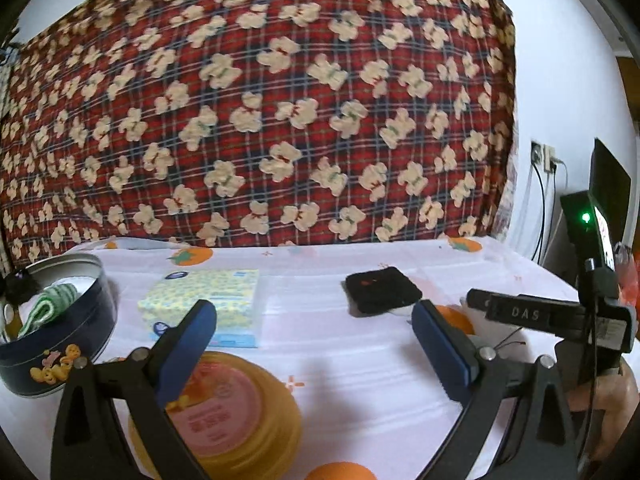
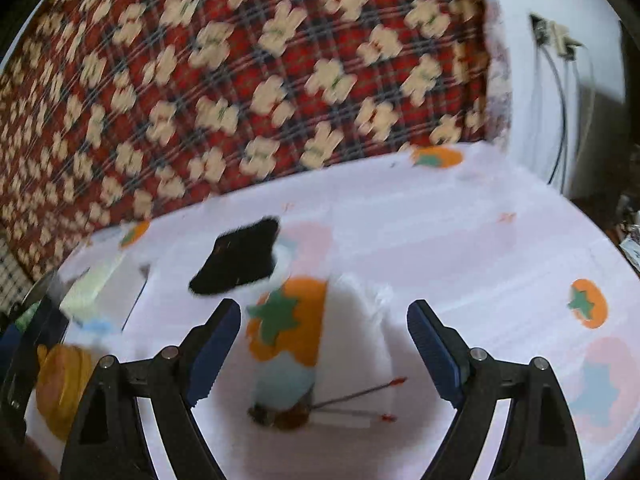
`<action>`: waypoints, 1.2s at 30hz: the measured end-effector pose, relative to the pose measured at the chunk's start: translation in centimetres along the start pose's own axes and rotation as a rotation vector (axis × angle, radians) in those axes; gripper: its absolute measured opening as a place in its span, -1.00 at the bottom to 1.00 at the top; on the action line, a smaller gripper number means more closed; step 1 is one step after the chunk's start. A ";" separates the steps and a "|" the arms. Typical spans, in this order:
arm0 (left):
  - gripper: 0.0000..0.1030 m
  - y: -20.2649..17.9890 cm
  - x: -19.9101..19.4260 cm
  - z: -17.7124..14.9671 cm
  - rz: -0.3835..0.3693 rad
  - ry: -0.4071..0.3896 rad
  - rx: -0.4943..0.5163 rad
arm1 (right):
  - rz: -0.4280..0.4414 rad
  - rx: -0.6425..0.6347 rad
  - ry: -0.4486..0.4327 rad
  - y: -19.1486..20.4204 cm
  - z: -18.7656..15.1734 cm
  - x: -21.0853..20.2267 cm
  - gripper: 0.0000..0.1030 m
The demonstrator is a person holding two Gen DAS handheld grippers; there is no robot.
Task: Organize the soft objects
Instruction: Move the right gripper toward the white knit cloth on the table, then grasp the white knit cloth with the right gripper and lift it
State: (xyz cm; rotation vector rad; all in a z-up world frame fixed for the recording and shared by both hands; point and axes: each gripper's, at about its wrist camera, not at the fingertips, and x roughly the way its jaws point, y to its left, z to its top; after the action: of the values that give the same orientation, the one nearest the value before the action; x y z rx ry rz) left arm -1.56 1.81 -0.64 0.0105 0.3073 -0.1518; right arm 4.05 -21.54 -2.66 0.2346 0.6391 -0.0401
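Black folded cloth is seen lying on the white persimmon-print surface, just ahead of the right hand-held gripper, whose jaws are spread and empty. Left hand-held gripper is also held released, above a yellow lid. A green-white striped cloth is seen inside the round tin; a tissue pack lies beside it.

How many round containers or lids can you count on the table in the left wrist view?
2: a dark tin at the left edge holding a green-striped cloth, and a yellow lid in front, partly hidden by the left gripper.
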 end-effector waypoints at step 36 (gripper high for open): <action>0.99 -9.2 0.2 -0.5 -0.032 0.017 0.385 | 0.283 0.130 -0.098 -3.3 1.8 0.3 -0.47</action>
State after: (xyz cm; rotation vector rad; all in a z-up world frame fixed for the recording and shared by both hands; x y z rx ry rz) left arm -2.91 -7.32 -1.02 0.3888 0.2914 -0.2413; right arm 5.01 -25.12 -2.14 0.4439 0.5020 0.1785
